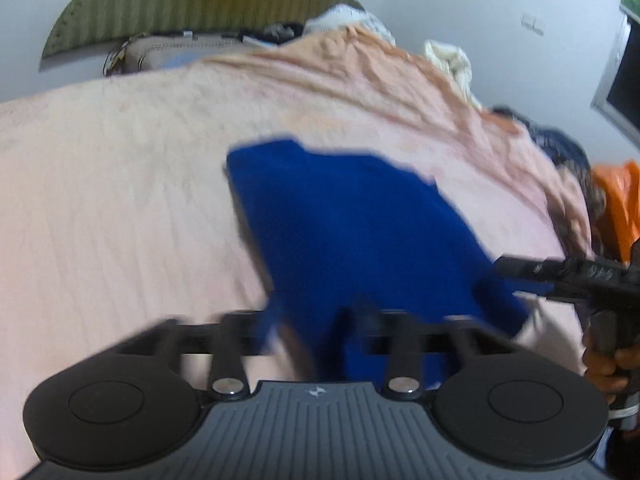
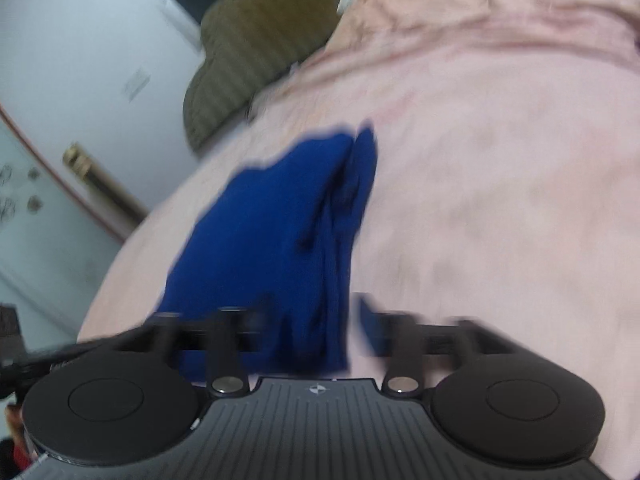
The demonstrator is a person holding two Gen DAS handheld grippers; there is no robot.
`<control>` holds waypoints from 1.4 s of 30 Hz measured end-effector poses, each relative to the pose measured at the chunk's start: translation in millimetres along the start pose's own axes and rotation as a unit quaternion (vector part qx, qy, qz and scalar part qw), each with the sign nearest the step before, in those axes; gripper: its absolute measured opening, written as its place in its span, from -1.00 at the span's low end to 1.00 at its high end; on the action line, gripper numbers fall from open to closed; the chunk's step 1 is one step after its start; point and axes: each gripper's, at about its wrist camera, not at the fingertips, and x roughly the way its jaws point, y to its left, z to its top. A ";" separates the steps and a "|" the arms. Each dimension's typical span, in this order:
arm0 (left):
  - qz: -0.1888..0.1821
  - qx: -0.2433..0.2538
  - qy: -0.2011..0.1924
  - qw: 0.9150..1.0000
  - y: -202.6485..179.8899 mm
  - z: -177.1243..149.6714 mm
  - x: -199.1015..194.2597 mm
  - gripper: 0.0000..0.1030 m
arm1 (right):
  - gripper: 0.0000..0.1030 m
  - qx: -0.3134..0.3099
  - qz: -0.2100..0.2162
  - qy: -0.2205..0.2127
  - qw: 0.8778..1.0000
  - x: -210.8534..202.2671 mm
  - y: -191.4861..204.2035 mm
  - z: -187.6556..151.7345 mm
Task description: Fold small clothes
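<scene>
A small blue garment lies on the pink bedsheet, partly lifted at its near edge. My left gripper is shut on the garment's near edge; the cloth covers the fingertips. My right gripper is shut on another near edge of the same blue garment, which hangs in folds from it. The right gripper also shows in the left wrist view, at the garment's right corner. Both views are motion-blurred.
An olive-green headboard stands at the far end of the bed. Piled clothes and an orange item lie along the bed's right side. A wall and door are on the left in the right wrist view.
</scene>
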 end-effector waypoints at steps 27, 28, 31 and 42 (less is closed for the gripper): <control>0.049 0.058 -0.020 0.997 -4.4 92.7 131.5 -0.34 | -0.62 -0.045 -0.023 -0.034 0.998 137.6 -1.7 110.7; 0.052 0.049 -0.020 0.997 -4.7 92.0 126.3 -0.25 | -0.49 -0.046 -0.039 -0.031 0.998 141.9 -3.0 111.6; 0.066 0.039 -0.032 0.997 -7.1 77.3 96.4 0.31 | -0.30 -0.058 -0.083 -0.038 0.994 125.1 1.8 106.4; -0.018 -0.029 0.057 0.998 -10.7 -11.3 49.2 0.26 | 0.09 -0.122 -0.114 0.003 0.986 61.7 19.9 39.4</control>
